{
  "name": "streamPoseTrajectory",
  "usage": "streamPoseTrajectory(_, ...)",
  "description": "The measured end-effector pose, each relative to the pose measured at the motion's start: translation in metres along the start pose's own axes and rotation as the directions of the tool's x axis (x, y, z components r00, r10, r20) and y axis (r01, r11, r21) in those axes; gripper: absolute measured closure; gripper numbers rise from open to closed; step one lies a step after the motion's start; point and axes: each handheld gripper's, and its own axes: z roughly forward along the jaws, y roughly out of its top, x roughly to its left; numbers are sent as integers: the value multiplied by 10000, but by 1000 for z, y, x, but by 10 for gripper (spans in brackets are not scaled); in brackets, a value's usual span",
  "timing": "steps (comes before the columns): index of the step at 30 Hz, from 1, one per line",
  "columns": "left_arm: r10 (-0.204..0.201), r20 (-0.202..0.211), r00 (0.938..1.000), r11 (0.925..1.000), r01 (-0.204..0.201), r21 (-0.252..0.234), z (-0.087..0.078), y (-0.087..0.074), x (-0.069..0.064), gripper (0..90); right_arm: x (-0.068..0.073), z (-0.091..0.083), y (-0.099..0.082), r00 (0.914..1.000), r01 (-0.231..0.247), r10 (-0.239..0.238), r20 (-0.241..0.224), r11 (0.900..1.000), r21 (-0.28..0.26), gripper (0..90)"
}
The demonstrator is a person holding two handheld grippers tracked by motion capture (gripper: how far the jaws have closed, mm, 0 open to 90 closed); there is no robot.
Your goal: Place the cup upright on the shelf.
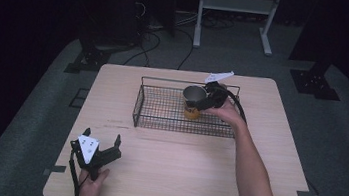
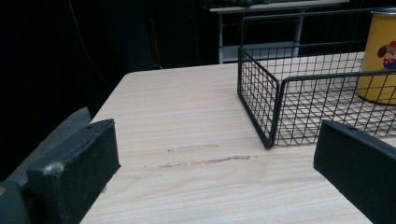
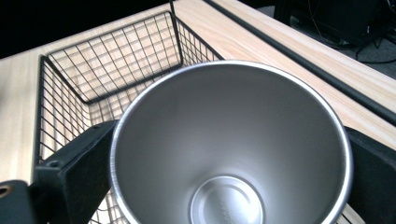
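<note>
left gripper point(image 1: 98, 145): jaws spread, empty, near-left on table point(image 1: 163, 172), well apart from basket
wire basket point(image 1: 159, 121): centre-far
yellow mug point(image 1: 191, 111): upright inside basket, right part
right gripper point(image 1: 211, 98): jaws clamp mug's sides; nearer hand

Two hand-held grippers, one idle, one clamped.
Left black two-jaw gripper point(image 1: 101, 142) rests jaws apart near the wooden table point(image 1: 167, 178) front edge; right black two-jaw gripper point(image 1: 202, 100), arm extended, grips something.
</note>
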Motion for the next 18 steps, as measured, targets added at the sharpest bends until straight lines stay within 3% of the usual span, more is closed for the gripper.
streamPoseTrajectory(18, 36, -16, 10000, 10000, -36, 14, 0, 0, 0, 0, -2, -16, -1, 9994, -328, 328, -62, 9995, -20, 0)
